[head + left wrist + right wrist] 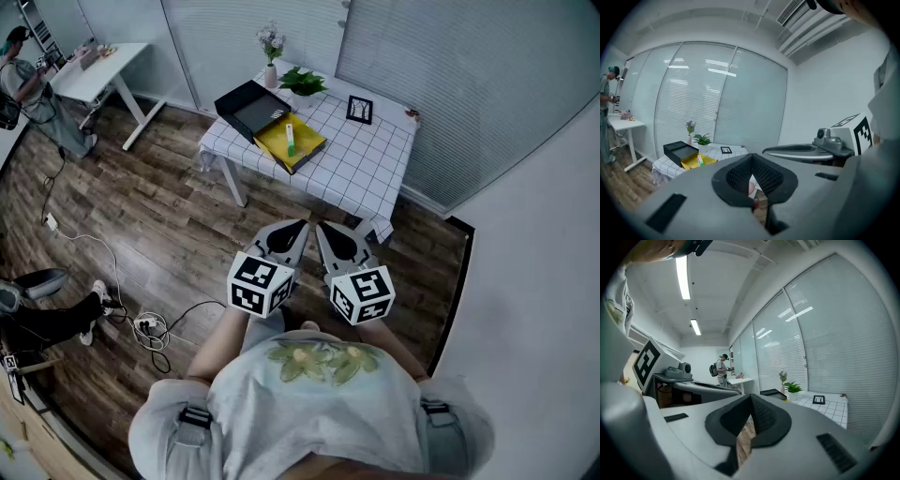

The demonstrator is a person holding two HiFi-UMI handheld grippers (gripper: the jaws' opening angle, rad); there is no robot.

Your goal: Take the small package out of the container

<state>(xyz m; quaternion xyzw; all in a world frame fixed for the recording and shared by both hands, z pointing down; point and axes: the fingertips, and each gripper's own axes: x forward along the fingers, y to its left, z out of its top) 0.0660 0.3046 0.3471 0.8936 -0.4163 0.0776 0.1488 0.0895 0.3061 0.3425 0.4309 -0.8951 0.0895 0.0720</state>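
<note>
Left gripper (292,234) and right gripper (330,239) level side by side at the person's chest, jaws of each pressed together with nothing between them, small package (290,139) lying in yellow container (307,147), beside black box (246,106), on checked table (375,161), well apart from the 2 grippers

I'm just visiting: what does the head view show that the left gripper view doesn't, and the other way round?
Only the head view: the cables lying on the wood floor, and the flower print on the wearer's shirt.
Only the left gripper view: the ceiling with its air vent.
Both: the checked table, the black box, the yellow container with the small package in it, and the potted plant.
</note>
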